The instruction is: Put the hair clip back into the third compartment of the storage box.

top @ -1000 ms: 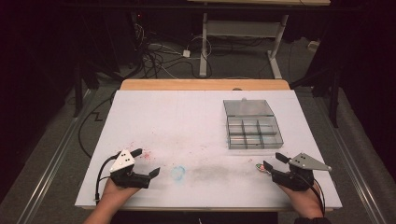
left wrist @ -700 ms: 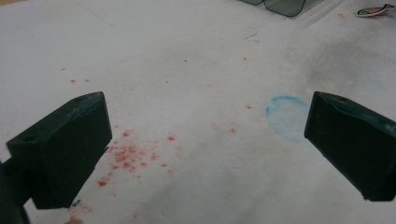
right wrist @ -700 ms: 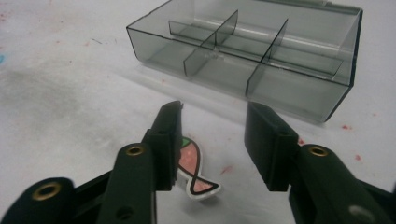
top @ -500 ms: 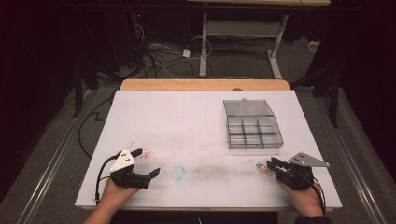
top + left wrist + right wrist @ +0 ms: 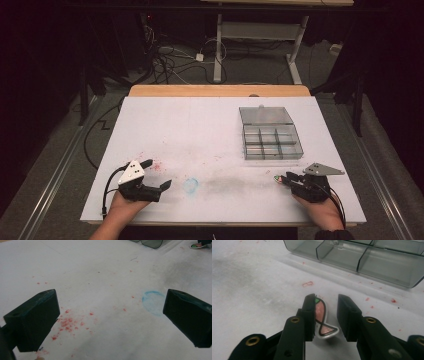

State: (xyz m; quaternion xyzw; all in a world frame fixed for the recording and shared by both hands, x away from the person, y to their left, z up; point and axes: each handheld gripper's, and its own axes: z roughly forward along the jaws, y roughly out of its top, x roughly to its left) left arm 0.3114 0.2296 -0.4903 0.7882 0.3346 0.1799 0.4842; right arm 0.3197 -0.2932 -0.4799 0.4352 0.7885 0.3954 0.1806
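A small flat fish-shaped piece (image 5: 322, 320), pink with a dark outline and a green tip, lies on the white table sheet (image 5: 200, 130) between the jaws of my right gripper (image 5: 326, 300). It leans against the left jaw, and a gap shows beside the right jaw. Those jaws have just been opening a little after closing in. From above, the right gripper (image 5: 282, 178) sits near the front right, with the piece (image 5: 276, 177) at its tips. My left gripper (image 5: 157, 173) rests open at the front left, nothing between its jaws (image 5: 111, 293).
A clear grey compartment box (image 5: 272, 135) with its lid folded back stands just beyond the right gripper, and its front wall (image 5: 362, 262) is close ahead. A faint blue ring mark (image 5: 190, 185) and red specks (image 5: 70, 322) stain the sheet. The table edge runs close to both hands.
The right gripper's jaws stand much narrower than a second ago, now around the small piece. The left hand and gripper have not moved.
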